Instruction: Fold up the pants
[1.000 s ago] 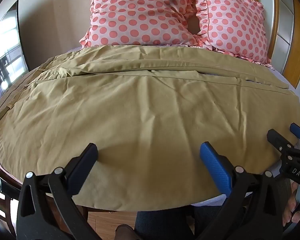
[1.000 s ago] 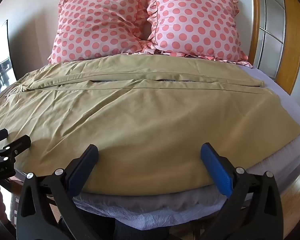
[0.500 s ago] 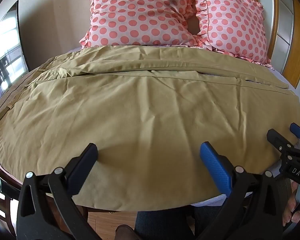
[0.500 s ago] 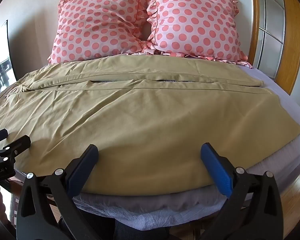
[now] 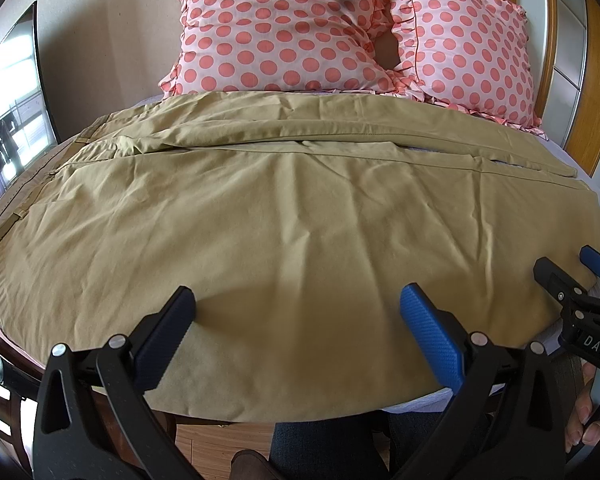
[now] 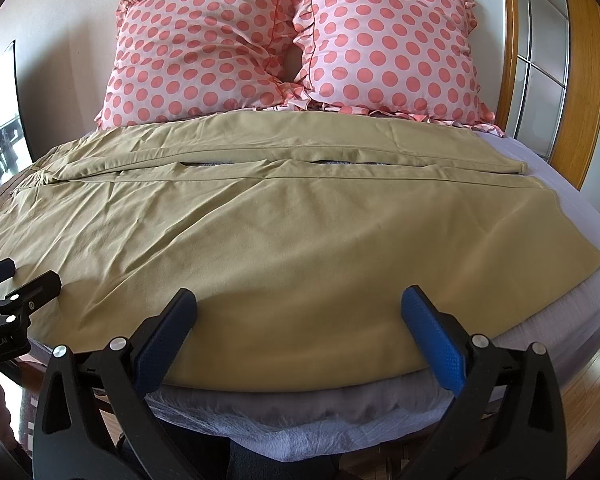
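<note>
I am holding my left gripper (image 5: 296,320) and right gripper (image 6: 298,320) open over the near edge of the khaki pants (image 6: 260,248), whose long axis is running sideways across the bed (image 6: 580,304), waistband toward my left.

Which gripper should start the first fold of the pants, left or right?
Neither clearly. The khaki pants lie flat, both grippers open at the near edge. Left gripper sits by the waistband, right gripper by the hem. Probably use both together.
</note>
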